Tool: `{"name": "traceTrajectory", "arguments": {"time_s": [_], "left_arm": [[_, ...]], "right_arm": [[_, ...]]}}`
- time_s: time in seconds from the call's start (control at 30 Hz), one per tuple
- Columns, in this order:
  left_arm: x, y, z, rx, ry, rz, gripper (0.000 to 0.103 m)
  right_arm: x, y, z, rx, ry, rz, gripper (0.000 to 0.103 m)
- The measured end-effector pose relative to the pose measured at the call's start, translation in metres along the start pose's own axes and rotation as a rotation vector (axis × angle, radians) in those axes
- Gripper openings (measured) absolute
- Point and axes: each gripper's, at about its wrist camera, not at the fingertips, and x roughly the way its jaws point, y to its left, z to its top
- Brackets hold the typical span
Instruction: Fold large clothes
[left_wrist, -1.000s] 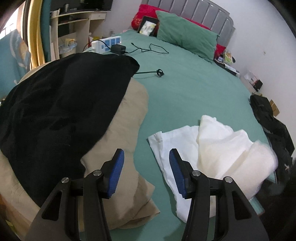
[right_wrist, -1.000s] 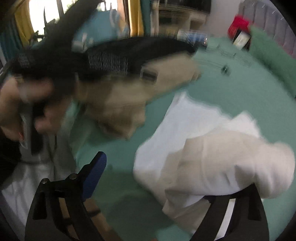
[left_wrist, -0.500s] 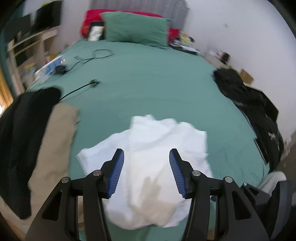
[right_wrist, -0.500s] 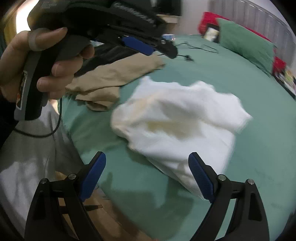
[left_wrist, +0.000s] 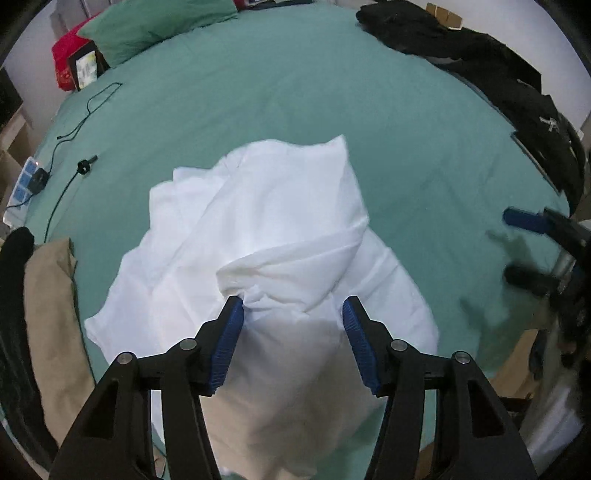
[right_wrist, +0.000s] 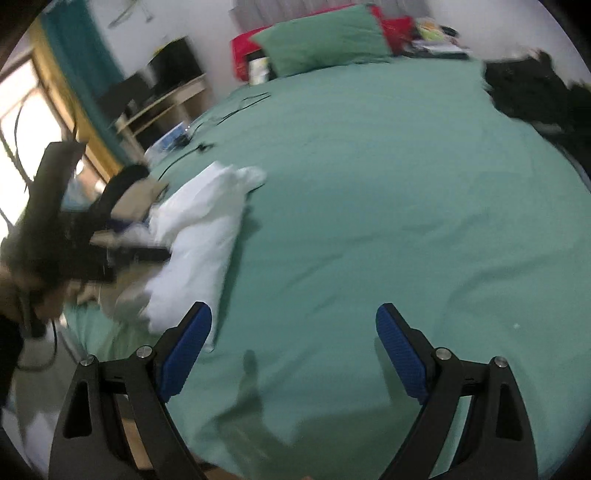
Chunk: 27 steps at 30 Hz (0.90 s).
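My left gripper (left_wrist: 293, 321) points steeply down over the white garment (left_wrist: 258, 236), which lies crumpled on the green bedsheet (left_wrist: 332, 92) near the bed's near edge. The jaws have just been closing a bit; a raised fold of the white cloth sits between them, brushing the left pad at approx 9 o'clock of the gap, but the right pad stands clear of it, so the pads are apart w/ no grip yet.

My right gripper (right_wrist: 293, 332) hangs over bare sheet, jaws wide apart, nothing between them. From its cam the white garment is at approx 10 o'clock, w/ my left hand's tool a dark blur beside it. In the left cam the right gripper shows as a blur at 3 o'clock, well apart from the garment.

Other stuff on the bed:
- Tan garment (left_wrist: 51, 314) at 8–9 o'clock of the left cam, just beside the white one, w/ a black garment (left_wrist: 14, 295) further out at the frame edge.
- Black clothes pile (left_wrist: 498, 70) at 1–2 o'clock along the far side.
- Green pillow (left_wrist: 155, 26) and red cushion (left_wrist: 64, 51) at 11 o'clock.
- Black cable (left_wrist: 70, 136) and power strip (left_wrist: 22, 184) at 9–10 o'clock.
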Motion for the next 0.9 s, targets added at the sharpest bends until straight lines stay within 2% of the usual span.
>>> {"name": "traceTrajectory", "arguments": {"time_s": [0.07,0.13,0.2,0.3,0.37,0.43,0.53,0.6,0.67,0.8,0.83,0.87,0.9], "left_arm": [[-0.004,0.011,-0.004,-0.055,-0.041,0.015,0.018],[-0.015,0.027,-0.009,-0.142,-0.106,0.004,0.015],[-0.025,0.044,-0.015,-0.225,-0.167,0.03,0.012],[-0.039,0.08,-0.035,-0.381,-0.241,0.128,0.011],[-0.042,0.107,-0.056,-0.505,-0.26,0.193,0.011],[-0.036,0.128,-0.079,-0.605,-0.235,0.237,0.011],[-0.023,0.155,-0.111,-0.742,-0.159,0.259,0.013],[-0.018,0.167,-0.126,-0.807,-0.121,0.26,0.029],[-0.018,0.169,-0.134,-0.823,-0.136,0.225,0.03],[-0.029,0.152,-0.134,-0.726,-0.192,0.142,0.05],[-0.027,0.147,-0.133,-0.699,-0.188,0.124,0.05],[-0.023,0.142,-0.133,-0.672,-0.17,0.114,0.051],[-0.017,0.137,-0.132,-0.649,-0.143,0.103,0.051]], "right_arm": [[0.001,-0.004,0.002,0.023,-0.007,0.0,0.09],[0.002,-0.007,0.003,0.027,-0.004,-0.004,0.09],[0.008,-0.006,0.005,0.028,0.007,-0.003,0.09],[0.009,-0.011,0.001,0.038,0.02,0.008,0.09],[0.015,-0.007,0.001,0.038,0.025,0.019,0.09],[0.023,0.0,0.005,0.036,0.03,0.023,0.09],[0.041,0.013,0.015,0.036,0.041,0.057,0.09],[0.054,0.019,0.02,0.054,0.054,0.099,0.09],[0.069,0.023,0.02,0.09,0.085,0.152,0.09],[0.091,0.036,0.011,0.132,0.125,0.278,0.09],[0.094,0.042,0.009,0.109,0.134,0.283,0.09],[0.096,0.048,0.008,0.083,0.141,0.29,0.086],[0.099,0.054,0.008,0.067,0.151,0.304,0.055]]}}
